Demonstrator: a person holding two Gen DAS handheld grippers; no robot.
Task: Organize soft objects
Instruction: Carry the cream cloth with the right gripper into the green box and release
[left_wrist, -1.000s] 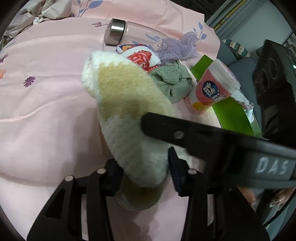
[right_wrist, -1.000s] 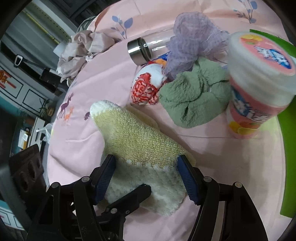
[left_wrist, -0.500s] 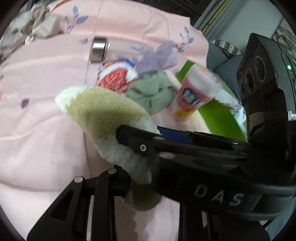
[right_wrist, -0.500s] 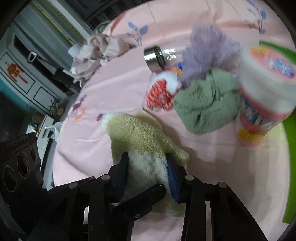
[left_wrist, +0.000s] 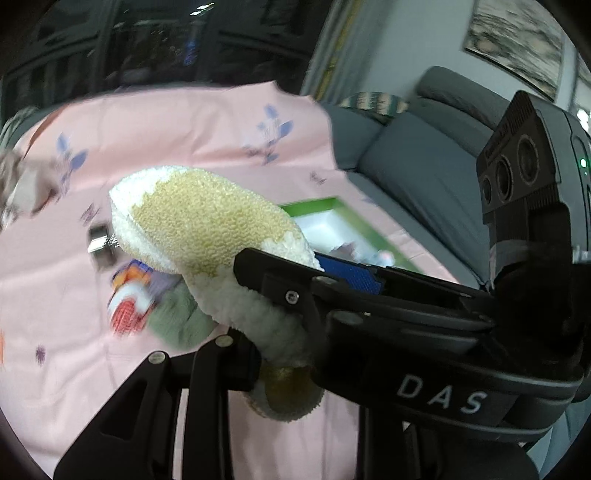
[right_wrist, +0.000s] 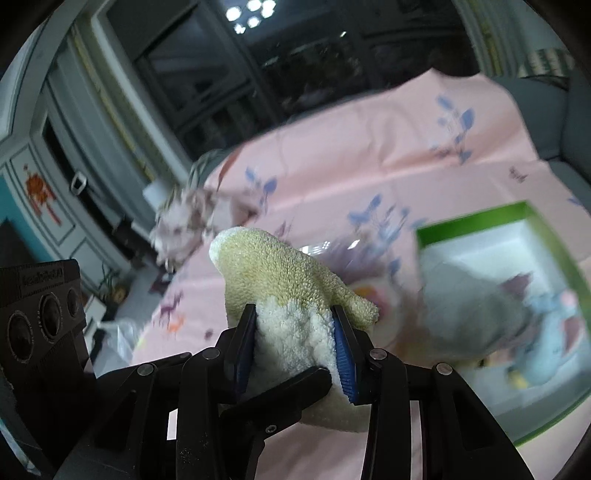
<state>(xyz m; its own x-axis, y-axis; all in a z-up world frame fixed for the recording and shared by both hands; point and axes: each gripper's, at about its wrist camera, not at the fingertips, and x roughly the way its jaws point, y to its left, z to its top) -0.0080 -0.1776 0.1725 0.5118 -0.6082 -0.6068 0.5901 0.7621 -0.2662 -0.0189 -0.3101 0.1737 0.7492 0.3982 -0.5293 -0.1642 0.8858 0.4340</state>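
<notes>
**Fuzzy sock up off the sheet, pinched from both ends**

We're looking at a thick, nubbly sock (left_wrist: 207, 229) in two tones: a mustard-yellow body with fluffy cream-white trim at the tip and along the cuff. In the left wrist view it fills the centre of the frame, held clear above the pink floral sheet (left_wrist: 55, 295), its rounded end pointing to the upper left. The pile looks like terry loops, coarse on the yellow part and softer on the white.

We see the left gripper (left_wrist: 280, 354) at the bottom centre, its fingers squeezed tight on the sock's lower end, with a little yellow-and-cream tuft poking out beneath. The right gripper (right_wrist: 295, 343) comes in from the right of that view, and in its own camera we see both blue pads (right_wrist: 341, 350) pressed into the white section, bunching it between them.

Under the sock in the left view, lower left, we make out a blurred green cloth (left_wrist: 177, 321) and a red-and-white item (left_wrist: 127, 306), with a metal-capped bottle (left_wrist: 99, 245) just above them. A green-rimmed box (right_wrist: 554, 240) with a white inside sits at the right of the right wrist view, soft things already lying in it, though they're too smeared for us to name. A grey sofa (left_wrist: 424, 166) shows at upper right.
</notes>
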